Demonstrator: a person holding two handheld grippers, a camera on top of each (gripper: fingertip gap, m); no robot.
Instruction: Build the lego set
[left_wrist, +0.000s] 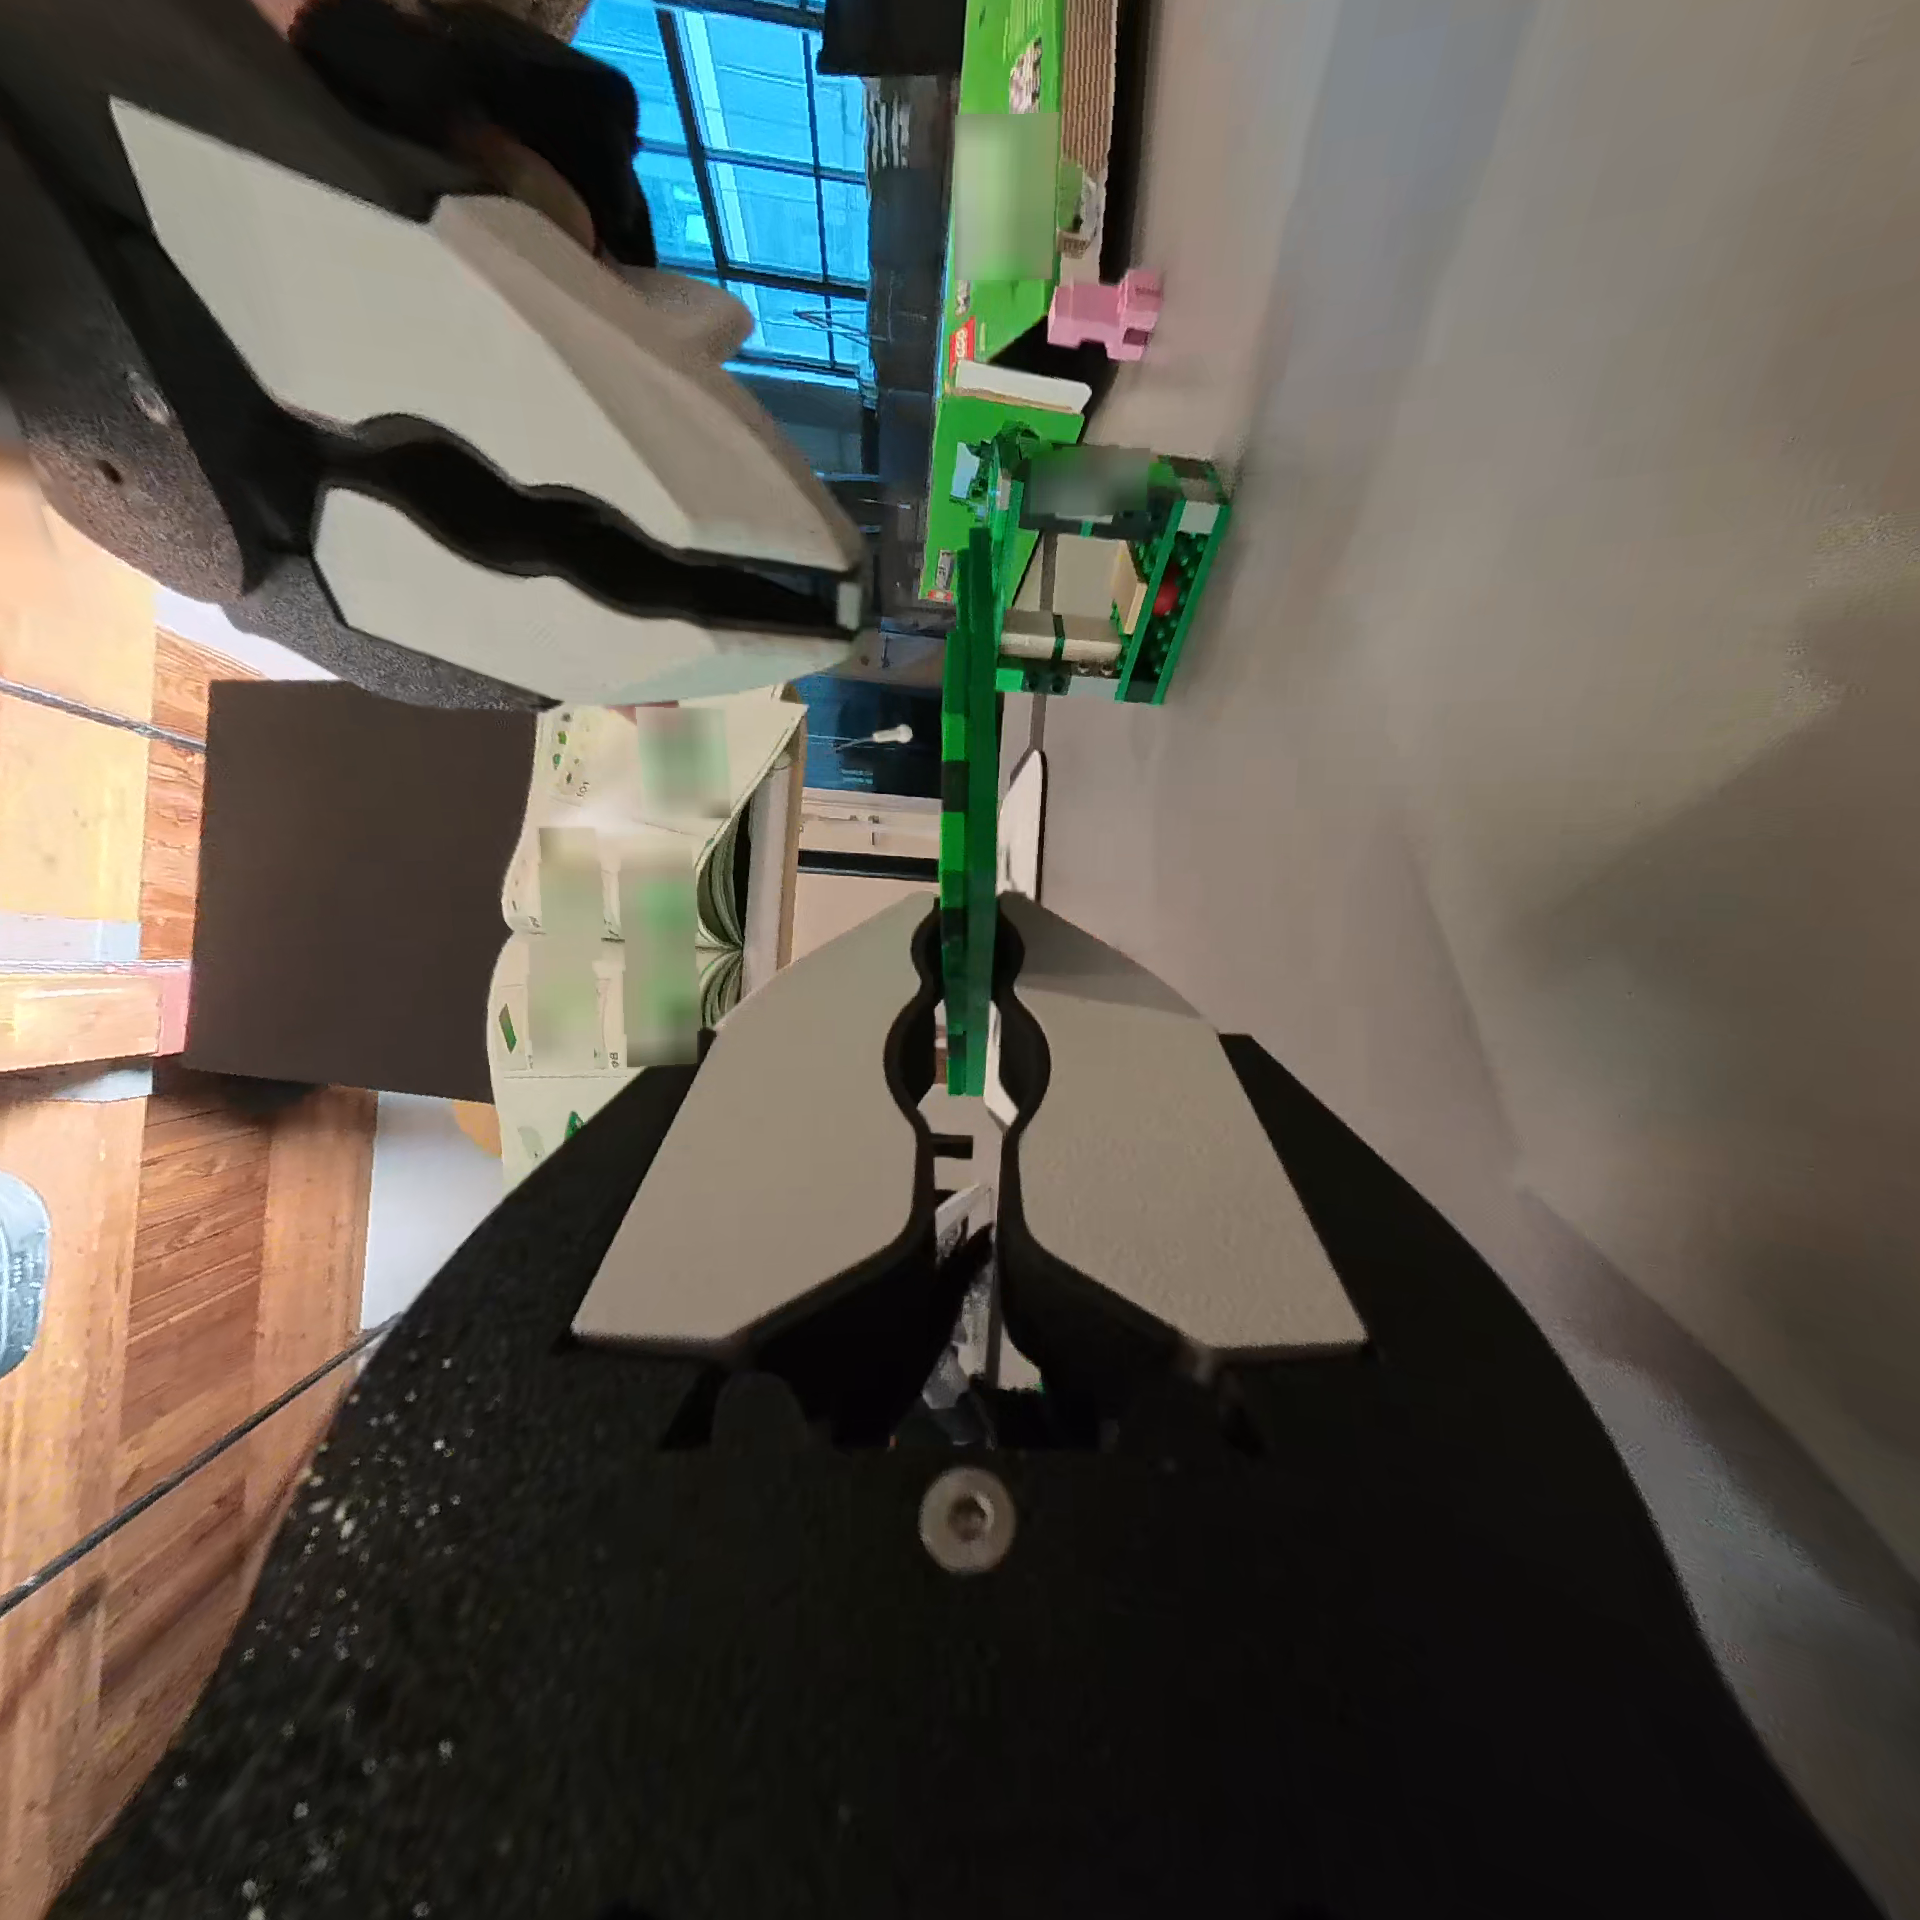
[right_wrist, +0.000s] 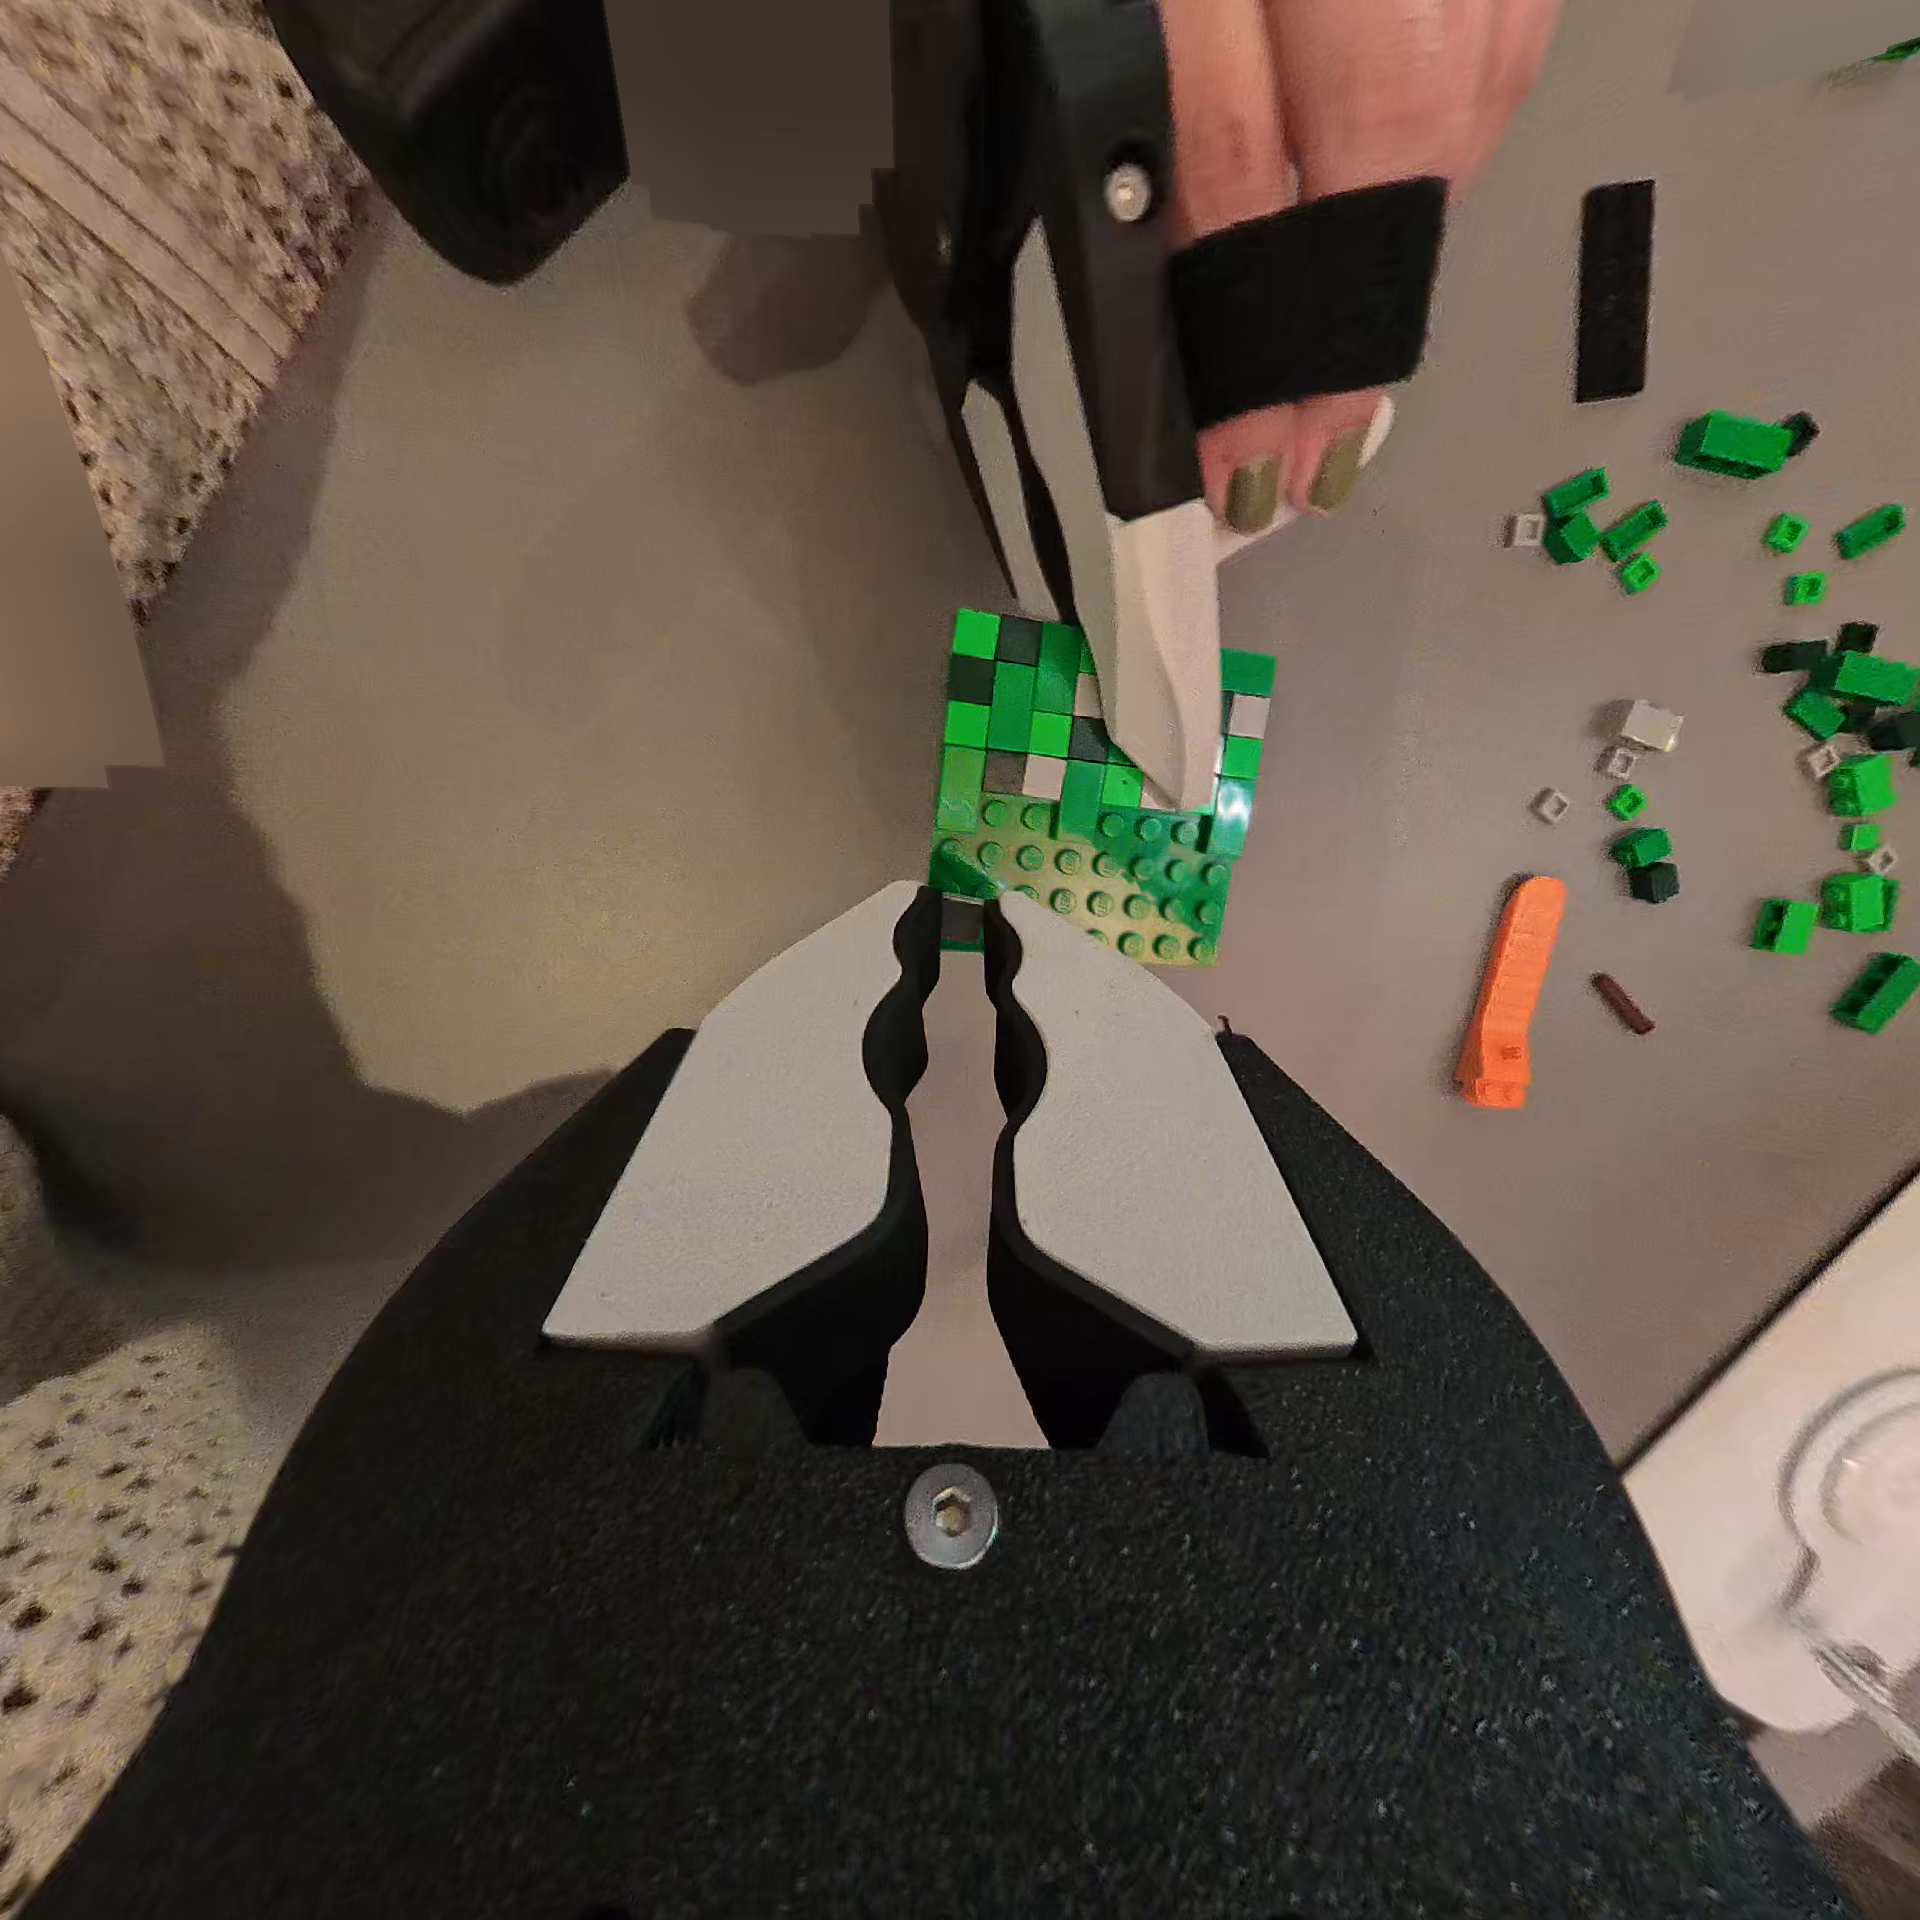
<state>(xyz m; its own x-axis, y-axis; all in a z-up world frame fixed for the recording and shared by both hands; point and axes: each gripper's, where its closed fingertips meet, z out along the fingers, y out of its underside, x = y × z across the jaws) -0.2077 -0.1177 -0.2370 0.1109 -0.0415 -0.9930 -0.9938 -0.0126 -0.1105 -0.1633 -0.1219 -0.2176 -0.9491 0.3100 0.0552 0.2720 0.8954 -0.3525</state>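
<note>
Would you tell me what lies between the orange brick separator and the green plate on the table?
Nothing: in the right wrist view, only bare grey table separates the orange brick separator from the green plate.

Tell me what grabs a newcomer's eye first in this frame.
The green studded plate, half covered with small green, dark and grey tiles, sits mid-frame with the left gripper clamped on its edge. The right gripper holds a small dark piece at the plate's near corner. Loose green bricks and an orange brick separator lie scattered to the right on the table.
</note>
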